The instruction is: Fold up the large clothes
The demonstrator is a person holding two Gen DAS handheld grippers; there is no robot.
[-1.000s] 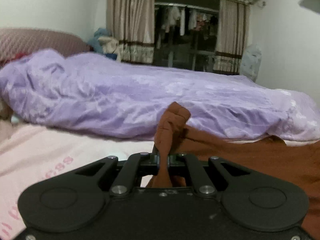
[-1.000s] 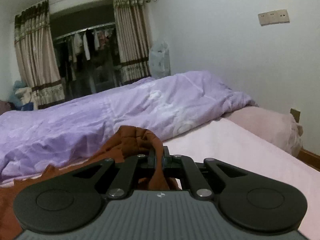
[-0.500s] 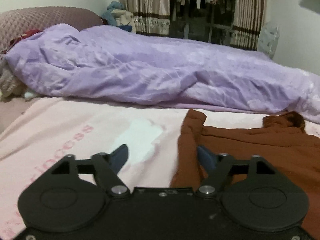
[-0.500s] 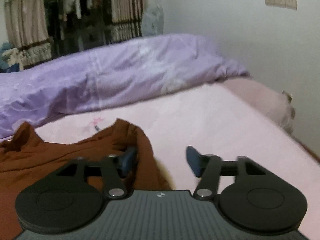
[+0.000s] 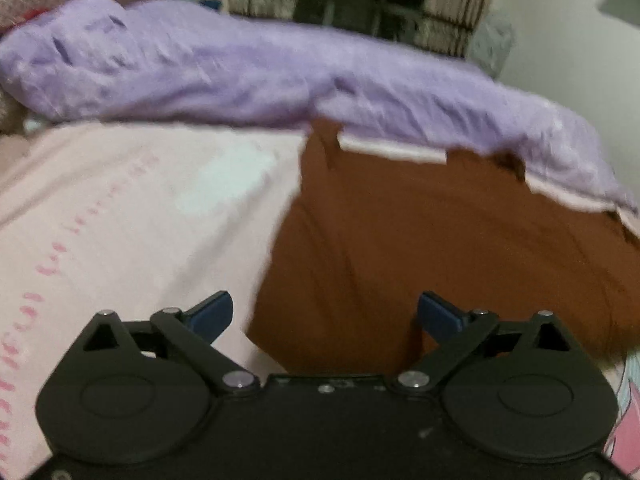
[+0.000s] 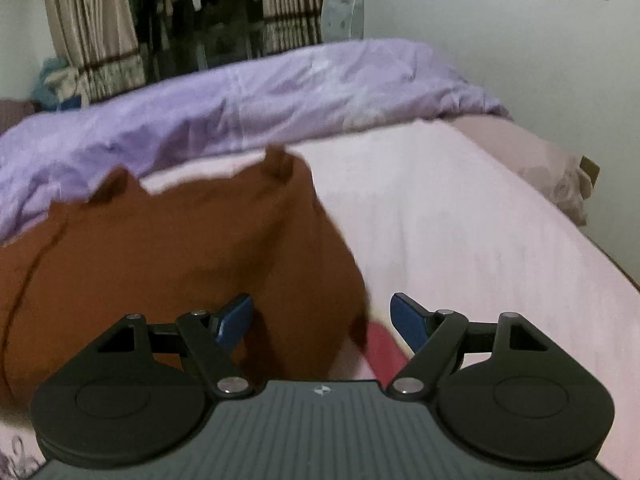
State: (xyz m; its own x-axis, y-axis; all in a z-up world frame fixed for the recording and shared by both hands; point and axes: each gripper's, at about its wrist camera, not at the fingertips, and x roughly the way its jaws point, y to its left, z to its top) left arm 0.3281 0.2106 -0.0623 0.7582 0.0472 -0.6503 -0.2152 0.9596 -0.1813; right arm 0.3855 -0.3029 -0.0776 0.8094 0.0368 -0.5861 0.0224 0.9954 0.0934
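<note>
A rust-brown garment [image 5: 440, 248] lies spread flat on the pink bed sheet [image 5: 132, 208], its far edge against the purple duvet. In the left wrist view my left gripper [image 5: 325, 314] hovers over the garment's near left edge, jaws still opening wide, nothing pressed between the blue pads. The right wrist view shows the same garment [image 6: 160, 256] from its right side. My right gripper [image 6: 322, 318] stands above its near right edge, jaws also opening; cloth lies below the gap, untouched by the pads.
A rumpled purple duvet [image 6: 248, 100] runs across the bed behind the garment. A pillow [image 6: 552, 176] lies at the bed's right end by the white wall. Curtains and hanging clothes [image 6: 192, 12] fill the far side. Bare pink sheet [image 6: 460, 220] extends right of the garment.
Both grippers were shut on bunched corners of the brown garment; they have let go and spread wide. The garment dropped flat on the sheet, and both views tilted downward.
</note>
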